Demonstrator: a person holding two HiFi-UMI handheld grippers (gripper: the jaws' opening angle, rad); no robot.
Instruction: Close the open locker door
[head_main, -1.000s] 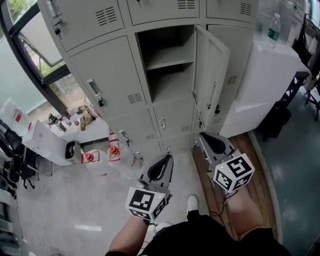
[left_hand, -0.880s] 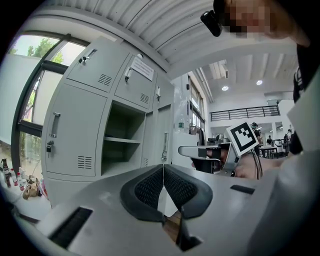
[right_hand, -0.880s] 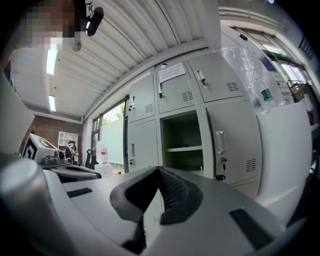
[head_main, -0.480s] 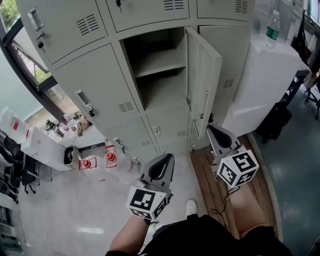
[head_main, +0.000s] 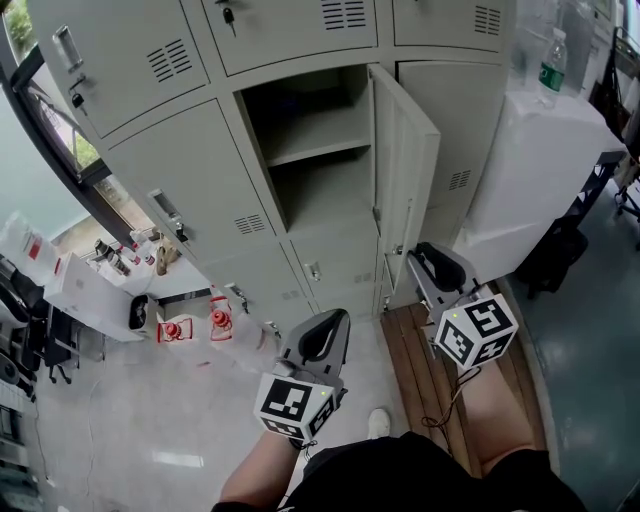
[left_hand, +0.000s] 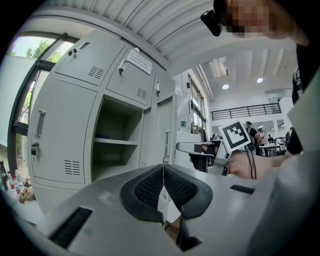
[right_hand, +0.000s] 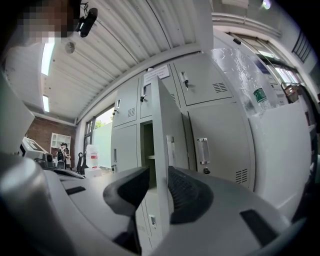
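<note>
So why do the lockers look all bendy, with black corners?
Left gripper view: a fisheye lens curves the lockers and blackens the corners; the window glows bright. Right gripper view: same bend, the open door bows, a ceiling light glares. Head view: milder lean, even light.

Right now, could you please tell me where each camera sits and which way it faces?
Head view: on the person's head, looking steeply down at the lockers; left tongs, right tongs and forearms show.
Left gripper view: rides the shut left tongs, facing the open locker; the right tongs show too.
Right gripper view: rides the right tongs, jaws just opening, open door edge seen in their gap, unpressed.
Shared: all three show the open door.
</note>
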